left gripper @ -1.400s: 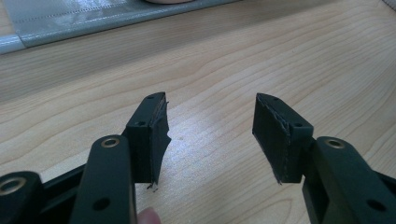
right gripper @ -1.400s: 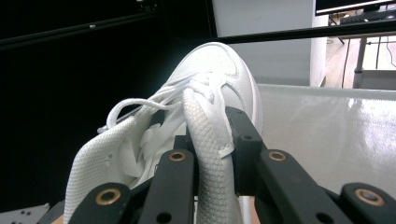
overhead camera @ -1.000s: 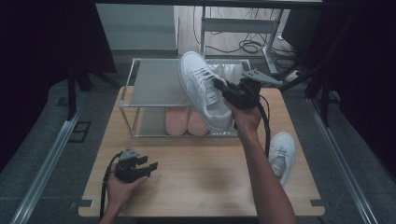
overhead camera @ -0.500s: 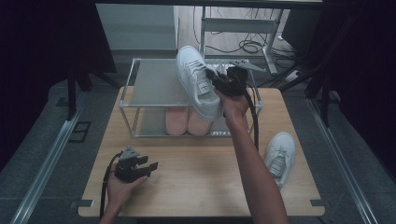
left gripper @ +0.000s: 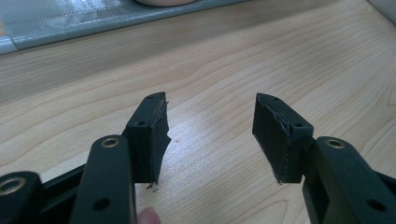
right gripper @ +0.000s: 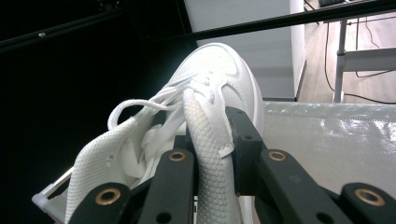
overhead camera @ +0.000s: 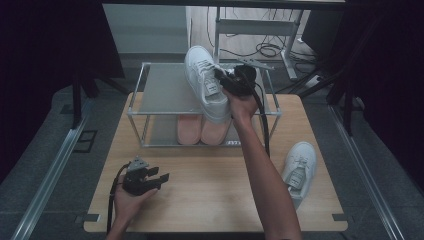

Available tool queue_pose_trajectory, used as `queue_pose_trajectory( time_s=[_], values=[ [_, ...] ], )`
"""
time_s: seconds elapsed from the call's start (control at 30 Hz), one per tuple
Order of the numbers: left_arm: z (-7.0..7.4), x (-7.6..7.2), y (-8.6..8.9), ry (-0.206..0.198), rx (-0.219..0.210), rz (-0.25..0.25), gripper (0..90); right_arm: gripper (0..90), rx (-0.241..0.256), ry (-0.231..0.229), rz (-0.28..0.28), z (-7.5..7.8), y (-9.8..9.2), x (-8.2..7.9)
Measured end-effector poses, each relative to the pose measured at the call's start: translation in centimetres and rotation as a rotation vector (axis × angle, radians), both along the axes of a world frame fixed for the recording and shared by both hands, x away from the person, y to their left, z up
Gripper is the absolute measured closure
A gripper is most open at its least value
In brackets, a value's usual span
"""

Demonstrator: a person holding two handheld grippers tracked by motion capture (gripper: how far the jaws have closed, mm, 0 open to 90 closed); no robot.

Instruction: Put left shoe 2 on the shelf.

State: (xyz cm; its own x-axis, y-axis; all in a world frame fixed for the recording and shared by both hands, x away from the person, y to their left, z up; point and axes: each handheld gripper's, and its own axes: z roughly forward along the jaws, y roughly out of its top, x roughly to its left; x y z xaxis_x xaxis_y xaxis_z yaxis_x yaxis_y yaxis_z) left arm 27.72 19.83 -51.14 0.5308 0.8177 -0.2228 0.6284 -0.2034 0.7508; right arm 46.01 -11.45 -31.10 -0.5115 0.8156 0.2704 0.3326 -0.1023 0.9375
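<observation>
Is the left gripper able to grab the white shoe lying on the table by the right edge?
Probably not easily. The left gripper is open and free, but the white shoe lies across the table, and the person's right forearm stretches between them.

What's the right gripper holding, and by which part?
The right gripper is clamped on the white sneaker, gripping the side wall of its collar beside the laces.

— What do the grippers look like?
— Left gripper (left gripper: 210, 135): black jaws with ribbed pads (left gripper: 273, 135) and brass-ringed screw holes. Right gripper (right gripper: 208, 140): the same.
— Cables?
— A black cable (overhead camera: 262, 125) trails from each. Forearms are bare, no sleeves.
</observation>
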Motion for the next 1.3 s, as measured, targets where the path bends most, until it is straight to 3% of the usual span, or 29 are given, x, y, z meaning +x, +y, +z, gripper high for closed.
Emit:
queue_pose_trajectory(
  time_s=[0.37, 0.57, 0.9, 1.0, 1.07, 1.2, 1.3],
  values=[
    [0.4, -0.3, -0.1, -0.008, -0.019, -0.010, 45.6, 81.3, -0.006, 0.030, -0.045, -0.8, 1.2, 1.9],
    [0.4, -0.3, -0.3, -0.004, -0.024, -0.015, 45.6, 81.2, 0.036, 0.072, -0.062, -1.0, 1.6, 3.6],
    [0.2, -0.3, -0.3, -0.001, -0.030, -0.020, 45.7, 80.8, 0.030, 0.101, -0.116, -1.2, 3.1, 5.9],
    [0.1, -0.3, -0.6, 0.004, -0.025, -0.029, 45.7, 78.2, 0.001, 0.124, -0.126, -1.7, 3.3, 6.6],
    [0.1, -0.3, -0.6, 0.003, -0.026, -0.029, 45.7, 70.4, 0.005, 0.140, -0.123, -2.0, 3.2, 7.0],
    [0.1, -0.3, -0.4, -0.001, -0.027, -0.023, 45.7, 62.1, 0.037, 0.109, -0.105, -1.5, 2.7, 7.1],
    [0.2, -0.3, -0.4, -0.002, -0.025, -0.019, 45.7, 61.2, -0.012, 0.074, -0.095, -0.8, 2.6, 6.4]
  ],
)
